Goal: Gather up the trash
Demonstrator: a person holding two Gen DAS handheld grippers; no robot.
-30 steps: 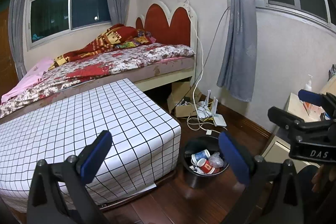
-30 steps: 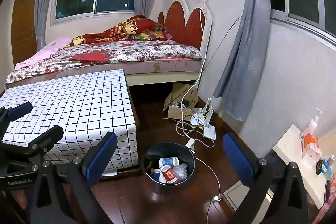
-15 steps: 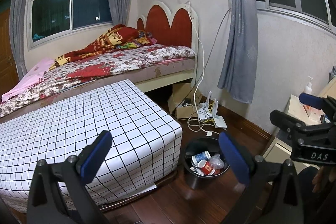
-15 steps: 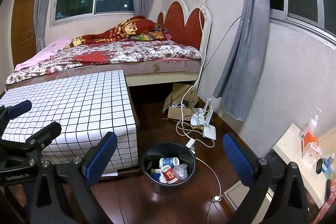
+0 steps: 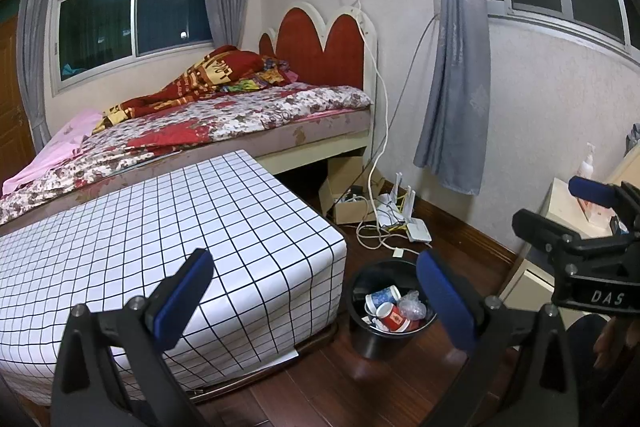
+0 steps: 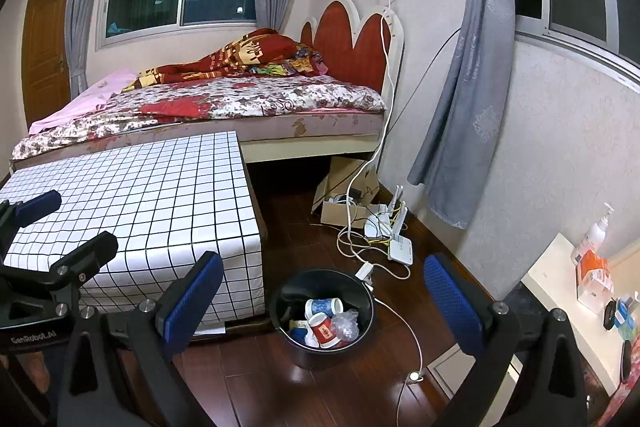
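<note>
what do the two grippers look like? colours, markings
Both the left gripper and right gripper have black frames with silver bolts and blue textured finger pads. White lettering: "DAS" on the right, "GenRobot.AI" on the left. No cables visible.

The dark wood floor (image 6: 352,395) shines glossy, the bin (image 6: 320,351) looks like smooth black plastic holding paper cups (image 6: 324,327) and crinkled clear film (image 6: 346,325), beside a checked cloth-covered table (image 6: 160,211).

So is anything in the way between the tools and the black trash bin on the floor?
Nothing visible blocks it. The trash bin sits on open wood floor beside the checkered table, with cups already inside. Both the right tool and the left tool are open, empty and above it. A white cable lies beside the bin.
</note>
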